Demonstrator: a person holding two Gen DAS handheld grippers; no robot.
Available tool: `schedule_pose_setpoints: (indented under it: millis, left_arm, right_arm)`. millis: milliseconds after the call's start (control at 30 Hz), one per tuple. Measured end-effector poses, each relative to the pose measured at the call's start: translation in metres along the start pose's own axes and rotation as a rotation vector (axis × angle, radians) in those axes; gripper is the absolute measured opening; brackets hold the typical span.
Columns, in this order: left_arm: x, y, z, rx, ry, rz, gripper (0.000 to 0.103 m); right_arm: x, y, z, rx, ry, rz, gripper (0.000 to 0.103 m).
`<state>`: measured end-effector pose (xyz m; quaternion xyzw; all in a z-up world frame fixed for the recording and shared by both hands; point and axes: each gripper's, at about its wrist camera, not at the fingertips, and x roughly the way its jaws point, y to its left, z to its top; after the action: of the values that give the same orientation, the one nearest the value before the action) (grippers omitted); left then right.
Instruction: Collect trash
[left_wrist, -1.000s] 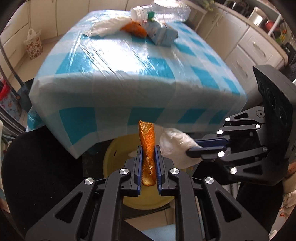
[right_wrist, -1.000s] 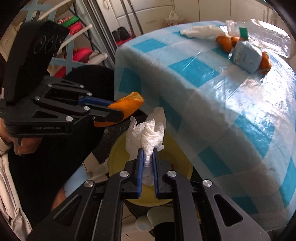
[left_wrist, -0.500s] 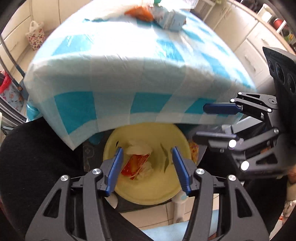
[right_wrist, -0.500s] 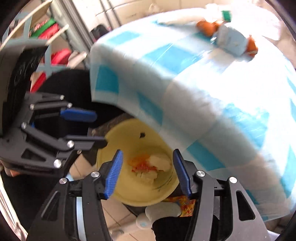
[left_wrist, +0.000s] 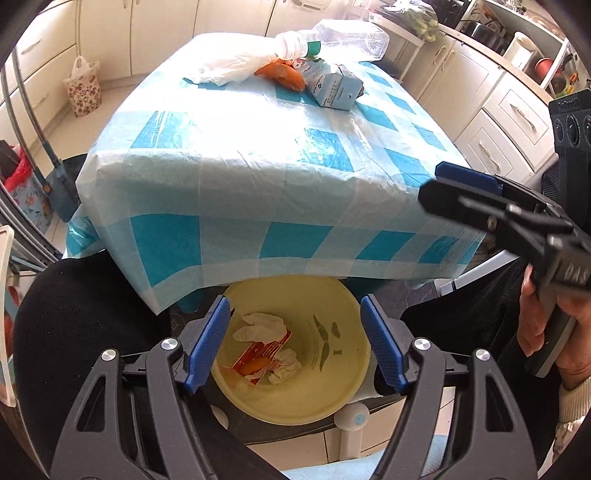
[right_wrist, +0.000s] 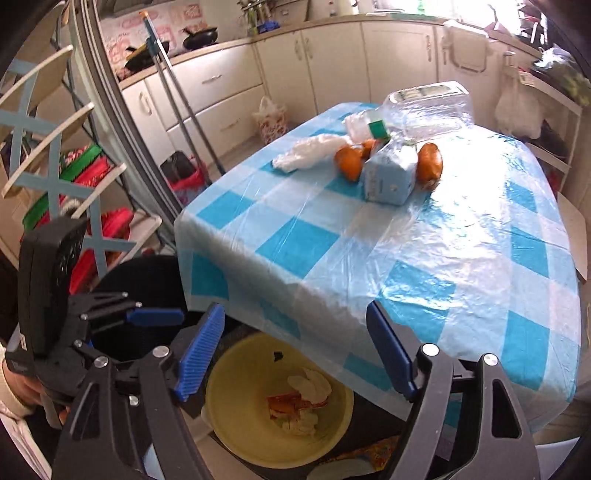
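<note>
Left tongs (left_wrist: 295, 338) jaws opening, wide apart, nothing between the blue pads, hanging over the yellow bowl (left_wrist: 332, 402) that sits low under the near table edge. Right tongs (right_wrist: 295, 354) also opening, wide, empty, angled down over the same bowl (right_wrist: 236, 439). In the left wrist view the right tongs (left_wrist: 443, 184) come in from the right side, a hand (left_wrist: 546, 332) wrapped on the grip. In the right wrist view the left tongs (right_wrist: 155, 321) show at the left edge.

Trash already in the bowl: crumpled white tissue (left_wrist: 260, 326), second tissue wad (left_wrist: 284, 365), red and white wrapper (left_wrist: 262, 354) with an orange peel piece (left_wrist: 253, 365) on it, possibly partly tucked under, hard to tell at this angle.

Trash left on the table (right_wrist: 480, 258), checked blue and white cloth under clear plastic, all bunched at the far end: light blue carton (right_wrist: 391, 177) lying on its side, orange peels (right_wrist: 349, 162) on one side of it and another peel (right_wrist: 430, 166) on the other, touching or just beside it. Clear plastic bottle (right_wrist: 424, 114) with green band behind the carton, lying down. White plastic bag (right_wrist: 310, 153) crumpled just beside the peels. Well apart from both tongs
</note>
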<state>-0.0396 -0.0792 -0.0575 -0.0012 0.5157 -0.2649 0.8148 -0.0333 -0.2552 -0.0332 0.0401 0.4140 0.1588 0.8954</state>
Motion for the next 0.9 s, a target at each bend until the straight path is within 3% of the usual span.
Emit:
schedule_pose_setpoints:
  millis: [300,900]
  left_arm:
    - [-0.003,0.005,-0.005,-0.010,-0.012,-0.012,0.070]
    - [-0.007,0.004,-0.004,-0.010,-0.022,-0.027,0.070]
  right_arm:
    - [-0.018,-0.022,0.005,0.101,-0.052,0.000,0.077]
    - [-0.021,-0.026,0.006,0.111,-0.061,0.000,0.077]
